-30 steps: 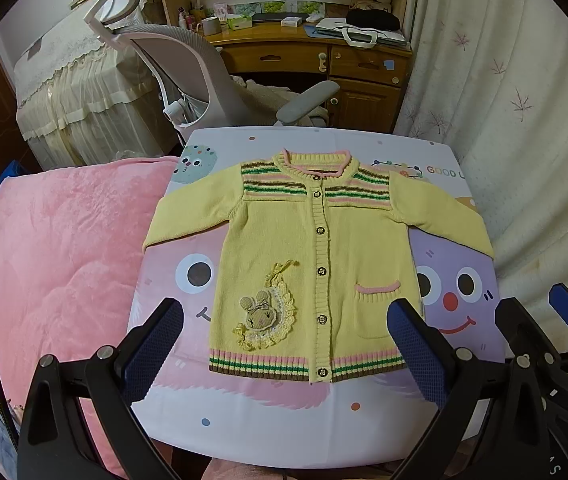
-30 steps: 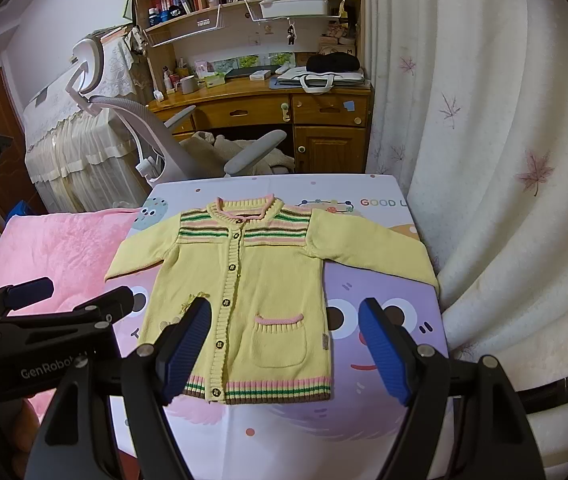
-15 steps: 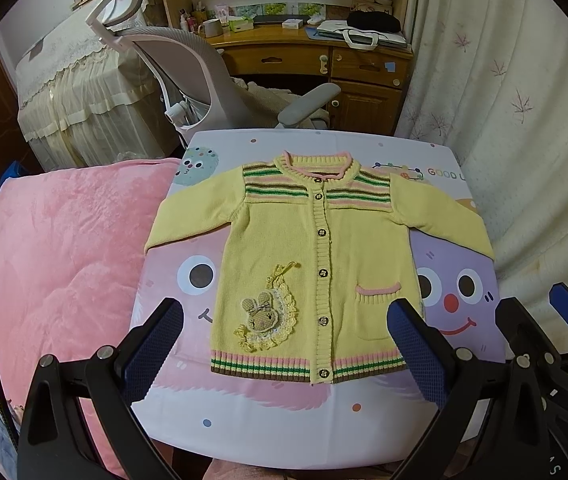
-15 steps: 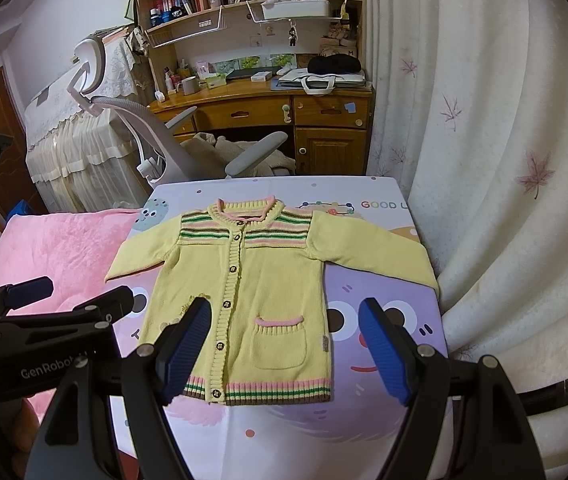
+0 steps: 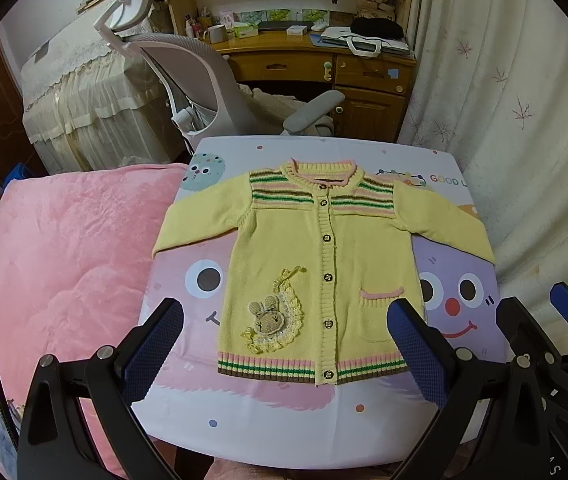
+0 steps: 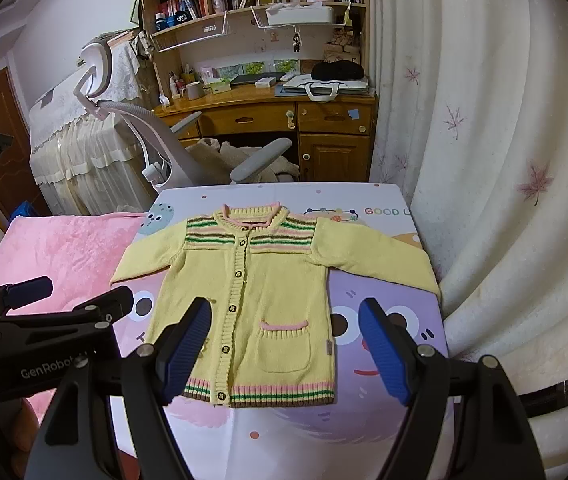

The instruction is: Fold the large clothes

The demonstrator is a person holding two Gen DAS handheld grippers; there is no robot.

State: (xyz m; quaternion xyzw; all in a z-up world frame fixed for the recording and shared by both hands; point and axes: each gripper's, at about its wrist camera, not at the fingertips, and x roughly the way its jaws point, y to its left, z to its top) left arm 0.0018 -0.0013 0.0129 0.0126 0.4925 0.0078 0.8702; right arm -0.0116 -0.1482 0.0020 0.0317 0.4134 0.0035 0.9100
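Cardigan (image 5: 324, 264) yellow, buttoned, spread flat, sleeves out; left gripper (image 5: 284, 352), right gripper (image 6: 284, 352) both wide.

Both views have eased slightly back from the yellow cardigan (image 5: 320, 272), which sits marginally lower in frame.

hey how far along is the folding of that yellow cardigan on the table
Done: only the layout. The cardigan lies flat, buttoned, face up on the table, both sleeves spread out. In hand: nothing; the left claw and right claw hang open above its hem, not touching it. Left: every fold, sleeves in and body doubled over.
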